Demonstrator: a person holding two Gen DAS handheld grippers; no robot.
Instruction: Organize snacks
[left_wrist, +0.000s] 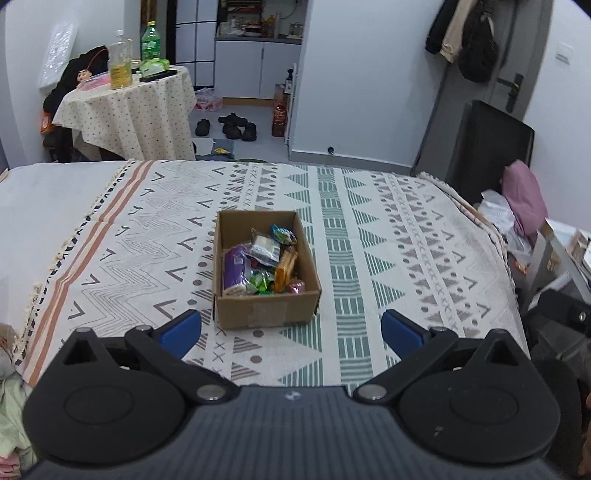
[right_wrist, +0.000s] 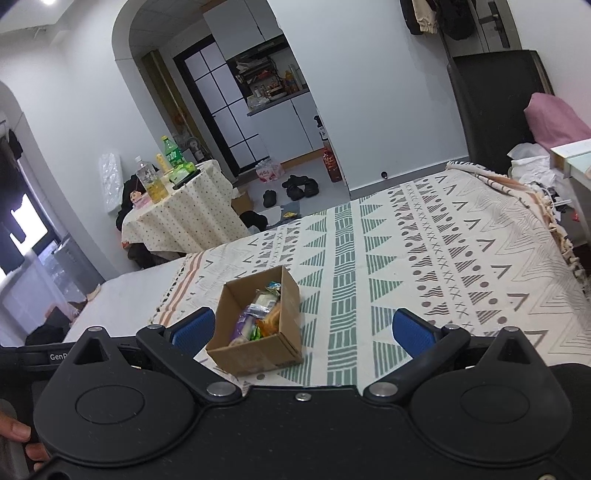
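Note:
A small open cardboard box (left_wrist: 264, 313) sits on the patterned cloth (left_wrist: 369, 236) in the middle. It holds several wrapped snacks: a purple pack (left_wrist: 235, 271), an orange wrapper (left_wrist: 285, 267), green candies (left_wrist: 260, 280). My left gripper (left_wrist: 291, 330) is open and empty, just short of the box's near wall. In the right wrist view the box (right_wrist: 255, 356) lies at lower left with snacks (right_wrist: 258, 314) inside. My right gripper (right_wrist: 303, 330) is open and empty, its left finger beside the box.
The cloth covers a bed with a white sheet (left_wrist: 44, 206) at left. A small round table (left_wrist: 129, 107) with bottles stands beyond. Shoes (left_wrist: 232, 125) lie on the floor. A black chair (left_wrist: 487, 147) and pink fabric (left_wrist: 524, 203) are at right.

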